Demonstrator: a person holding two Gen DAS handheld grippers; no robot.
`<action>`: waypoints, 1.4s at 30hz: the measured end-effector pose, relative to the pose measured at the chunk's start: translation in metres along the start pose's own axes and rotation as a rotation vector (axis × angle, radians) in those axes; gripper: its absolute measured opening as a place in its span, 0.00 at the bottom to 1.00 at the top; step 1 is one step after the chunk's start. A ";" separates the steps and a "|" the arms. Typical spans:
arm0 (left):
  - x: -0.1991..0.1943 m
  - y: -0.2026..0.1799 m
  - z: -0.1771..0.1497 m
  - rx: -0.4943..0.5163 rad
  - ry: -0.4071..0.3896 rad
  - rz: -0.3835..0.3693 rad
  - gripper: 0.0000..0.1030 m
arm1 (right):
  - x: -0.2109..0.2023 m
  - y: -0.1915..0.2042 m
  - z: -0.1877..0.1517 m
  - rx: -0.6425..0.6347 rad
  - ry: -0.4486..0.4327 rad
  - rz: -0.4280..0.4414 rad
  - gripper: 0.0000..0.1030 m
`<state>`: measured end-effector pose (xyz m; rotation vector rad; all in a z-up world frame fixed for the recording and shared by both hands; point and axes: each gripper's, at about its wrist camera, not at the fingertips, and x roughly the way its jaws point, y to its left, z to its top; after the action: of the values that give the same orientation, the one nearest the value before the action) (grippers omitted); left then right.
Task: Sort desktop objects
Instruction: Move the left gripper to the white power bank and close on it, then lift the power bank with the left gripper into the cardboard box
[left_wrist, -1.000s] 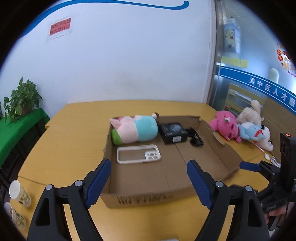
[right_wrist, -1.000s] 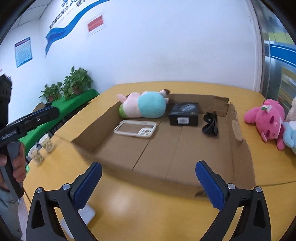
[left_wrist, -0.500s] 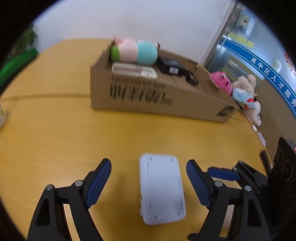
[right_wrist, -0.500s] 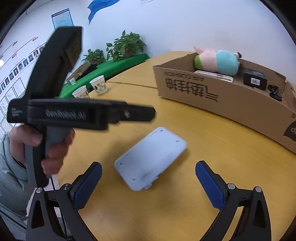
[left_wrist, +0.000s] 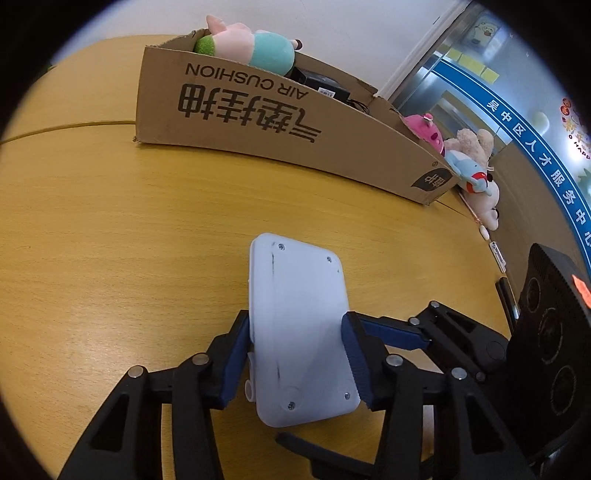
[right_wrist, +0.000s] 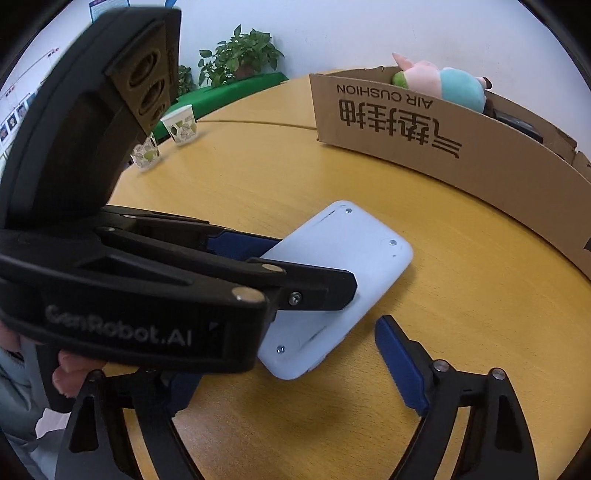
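A white flat plastic case (left_wrist: 299, 325) lies on the yellow wooden table. My left gripper (left_wrist: 295, 354) is shut on the white case, blue pads on its two long sides. In the right wrist view the case (right_wrist: 347, 266) shows with the left gripper (right_wrist: 280, 273) clamped across it. My right gripper (right_wrist: 291, 373) is open and empty, just in front of the case's near end. The cardboard box (left_wrist: 258, 110) stands behind, holding a pink and teal plush (left_wrist: 255, 44) and a black box (left_wrist: 321, 83).
Pink, beige and blue plush toys (left_wrist: 469, 155) lie on the table right of the box. Two paper cups (right_wrist: 166, 136) stand at the table's left edge, with green plants (right_wrist: 240, 55) behind. The right gripper's body (left_wrist: 546, 350) is close on the right.
Both grippers came down from above the box to the table in front of it. My left gripper closed on the white case. The right gripper moved in close beside it.
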<state>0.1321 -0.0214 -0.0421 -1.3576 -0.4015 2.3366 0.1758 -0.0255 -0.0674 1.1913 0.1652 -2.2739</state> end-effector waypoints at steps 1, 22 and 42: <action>0.000 -0.001 -0.001 0.000 -0.001 0.006 0.45 | 0.000 0.000 0.000 -0.007 0.001 -0.013 0.78; 0.008 -0.030 0.001 -0.113 0.003 0.079 0.34 | -0.012 -0.023 -0.005 0.024 0.001 -0.018 0.77; 0.002 -0.058 0.021 -0.067 -0.045 0.050 0.30 | -0.035 -0.049 0.000 0.089 -0.053 -0.011 0.71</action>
<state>0.1243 0.0289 -0.0076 -1.3619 -0.4684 2.4184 0.1654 0.0301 -0.0467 1.1754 0.0514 -2.3416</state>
